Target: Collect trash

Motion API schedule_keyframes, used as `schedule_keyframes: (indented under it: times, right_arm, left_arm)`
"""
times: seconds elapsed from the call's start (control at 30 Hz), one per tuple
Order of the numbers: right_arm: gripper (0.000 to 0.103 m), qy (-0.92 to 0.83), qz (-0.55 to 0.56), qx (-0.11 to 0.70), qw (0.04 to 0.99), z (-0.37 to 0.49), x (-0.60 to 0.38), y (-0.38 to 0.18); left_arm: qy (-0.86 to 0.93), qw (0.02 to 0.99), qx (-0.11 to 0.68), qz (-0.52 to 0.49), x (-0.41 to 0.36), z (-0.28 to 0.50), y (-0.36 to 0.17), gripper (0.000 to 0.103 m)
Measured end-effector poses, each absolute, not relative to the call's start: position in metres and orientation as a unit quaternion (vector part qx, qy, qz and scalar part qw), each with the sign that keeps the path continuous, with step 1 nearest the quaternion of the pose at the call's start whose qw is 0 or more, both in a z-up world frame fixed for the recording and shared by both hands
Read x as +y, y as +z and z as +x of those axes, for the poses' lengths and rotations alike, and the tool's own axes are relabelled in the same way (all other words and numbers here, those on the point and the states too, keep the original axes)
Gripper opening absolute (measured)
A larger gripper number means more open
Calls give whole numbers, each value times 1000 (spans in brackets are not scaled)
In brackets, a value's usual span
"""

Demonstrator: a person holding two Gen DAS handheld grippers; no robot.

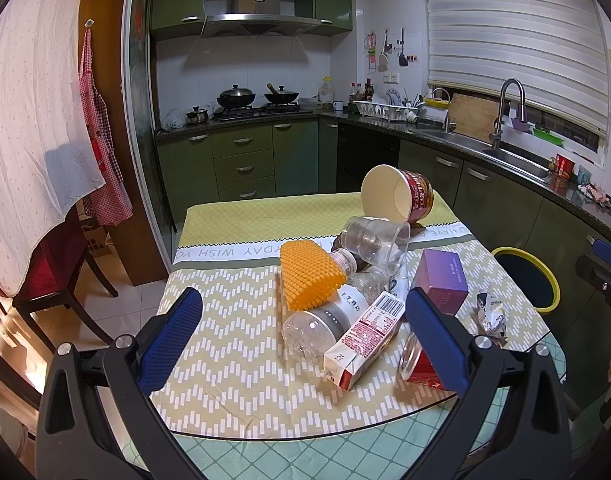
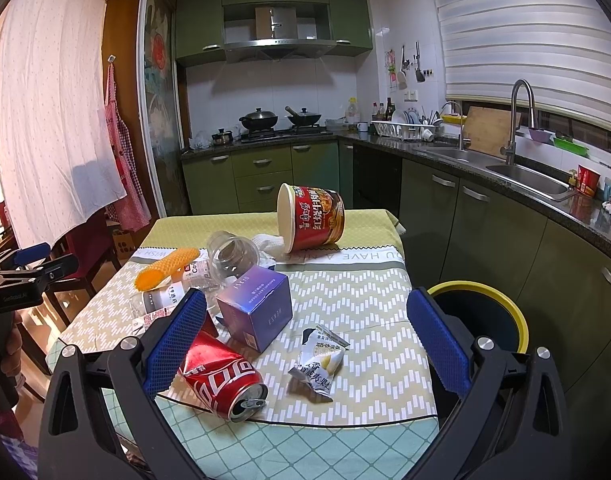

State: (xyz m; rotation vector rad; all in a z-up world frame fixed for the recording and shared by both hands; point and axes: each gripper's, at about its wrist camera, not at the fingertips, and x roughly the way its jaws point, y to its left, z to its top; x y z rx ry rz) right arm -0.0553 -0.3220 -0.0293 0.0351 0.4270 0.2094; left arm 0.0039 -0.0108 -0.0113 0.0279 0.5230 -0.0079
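All the trash I can see lies on the tabletop [image 2: 345, 280], so I judge the collecting barely begun, if at all. Nearest me, a crushed red cola can [image 2: 221, 376] lies on its side near the front edge, with a crumpled snack wrapper [image 2: 317, 364] just beside it and a purple carton [image 2: 254, 310] behind them. Further left, a milk carton [image 1: 365, 336] leans across an empty clear bottle [image 1: 321, 320], an orange bristled pad [image 1: 309, 274] rests on a second bottle, and a clear plastic cup [image 1: 379, 240] lies tipped over. At the far end, an instant-noodle tub [image 2: 311, 216] lies on its side next to some white tissue.

The yellow-rimmed bin [image 2: 481, 316] stands on the floor just off the tabletop's right edge; I cannot see into its bottom, so I cannot tell whether anything has gone in.

My left hand-held gripper [image 1: 303, 338] hangs wide apart and empty, framing the bottle and carton pile. My right hand-held gripper [image 2: 305, 344] is equally spread with nothing in it, the can and wrapper lying between its fingers in view. Every piece is left to move.
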Motion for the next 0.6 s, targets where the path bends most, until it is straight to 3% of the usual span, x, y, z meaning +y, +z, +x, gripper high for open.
schedule_keyframes:
  times: [0.6]
  right_arm:
    - [99, 105, 18, 214, 971, -53, -323, -30]
  left_arm:
    - [-5, 966, 259, 16, -16, 2, -14, 97]
